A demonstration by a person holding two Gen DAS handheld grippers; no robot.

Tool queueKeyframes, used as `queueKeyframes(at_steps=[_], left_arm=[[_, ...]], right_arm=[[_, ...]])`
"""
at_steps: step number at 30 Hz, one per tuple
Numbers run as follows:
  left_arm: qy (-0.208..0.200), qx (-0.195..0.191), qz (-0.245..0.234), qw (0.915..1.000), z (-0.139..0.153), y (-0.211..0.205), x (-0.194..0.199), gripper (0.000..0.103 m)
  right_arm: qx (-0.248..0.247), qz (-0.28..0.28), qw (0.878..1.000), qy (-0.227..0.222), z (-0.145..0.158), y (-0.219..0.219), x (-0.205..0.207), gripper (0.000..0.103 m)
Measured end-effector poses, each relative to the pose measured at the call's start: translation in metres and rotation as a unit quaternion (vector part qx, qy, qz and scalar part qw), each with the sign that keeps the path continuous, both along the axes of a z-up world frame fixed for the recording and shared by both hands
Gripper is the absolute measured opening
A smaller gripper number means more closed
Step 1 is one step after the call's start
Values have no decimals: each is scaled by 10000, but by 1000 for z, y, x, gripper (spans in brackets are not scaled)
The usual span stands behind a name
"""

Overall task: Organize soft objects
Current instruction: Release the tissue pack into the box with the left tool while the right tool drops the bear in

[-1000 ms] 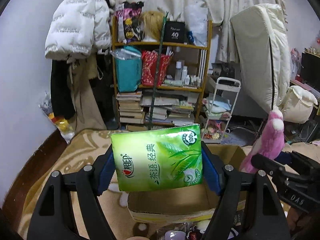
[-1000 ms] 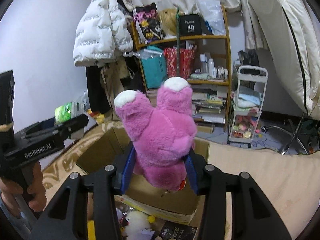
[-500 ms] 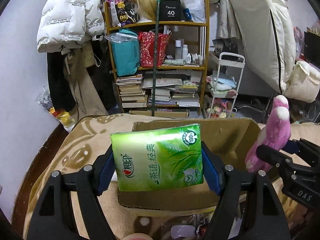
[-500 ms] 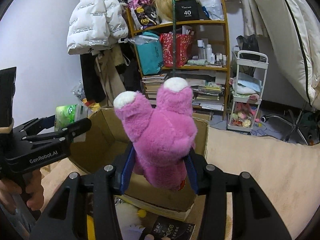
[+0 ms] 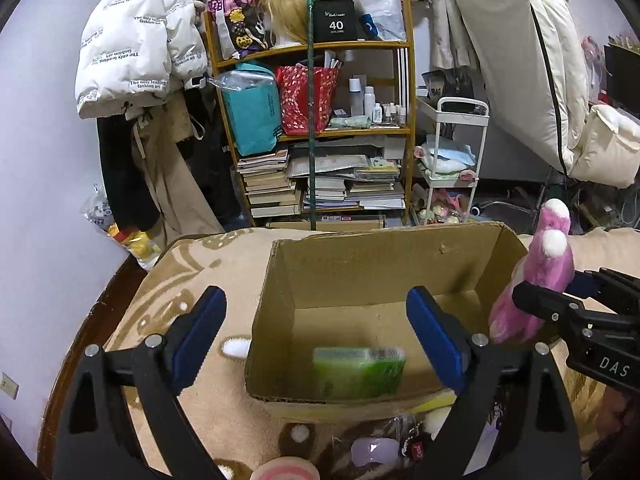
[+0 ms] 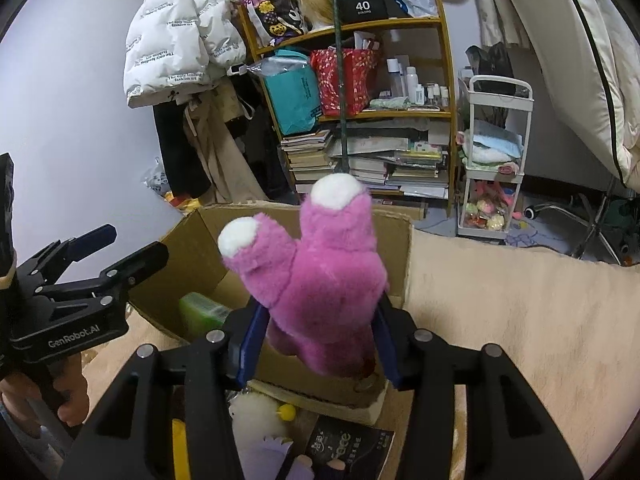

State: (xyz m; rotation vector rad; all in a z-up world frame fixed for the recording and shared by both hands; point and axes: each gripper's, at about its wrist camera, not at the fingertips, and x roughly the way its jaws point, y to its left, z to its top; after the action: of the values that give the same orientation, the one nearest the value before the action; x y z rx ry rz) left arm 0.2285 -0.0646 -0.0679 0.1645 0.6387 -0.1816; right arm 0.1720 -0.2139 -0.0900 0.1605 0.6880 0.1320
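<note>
Left gripper (image 5: 316, 332) fingers just opened wide, empty, tissue pack (image 5: 358, 372) dropped into the cardboard box (image 5: 384, 264); right gripper (image 6: 318, 344) fingers easing open but still pinching the pink plush toy (image 6: 320, 280), upright over the box's near right corner.

Green tissue pack (image 5: 358, 372) inside cardboard box (image 5: 384, 264); pink plush (image 6: 320, 280) above rim.

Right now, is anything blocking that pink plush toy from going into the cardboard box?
Nothing visible does. The pink plush toy sits between the right claw's jaws, just over the cardboard box's open top; inside, only the green tissue pack lies toward the left.
</note>
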Motion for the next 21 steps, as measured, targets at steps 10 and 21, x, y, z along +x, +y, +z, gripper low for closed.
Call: queueKeyframes(at_steps=[10, 21], left_arm=[[-152, 158, 158, 9996, 16, 12, -26, 101], [137, 45, 376, 9992, 31, 50, -61, 101]], right_arm=[[40, 31, 9998, -194, 17, 9, -21, 93], [13, 5, 9999, -138, 29, 18, -68, 103]])
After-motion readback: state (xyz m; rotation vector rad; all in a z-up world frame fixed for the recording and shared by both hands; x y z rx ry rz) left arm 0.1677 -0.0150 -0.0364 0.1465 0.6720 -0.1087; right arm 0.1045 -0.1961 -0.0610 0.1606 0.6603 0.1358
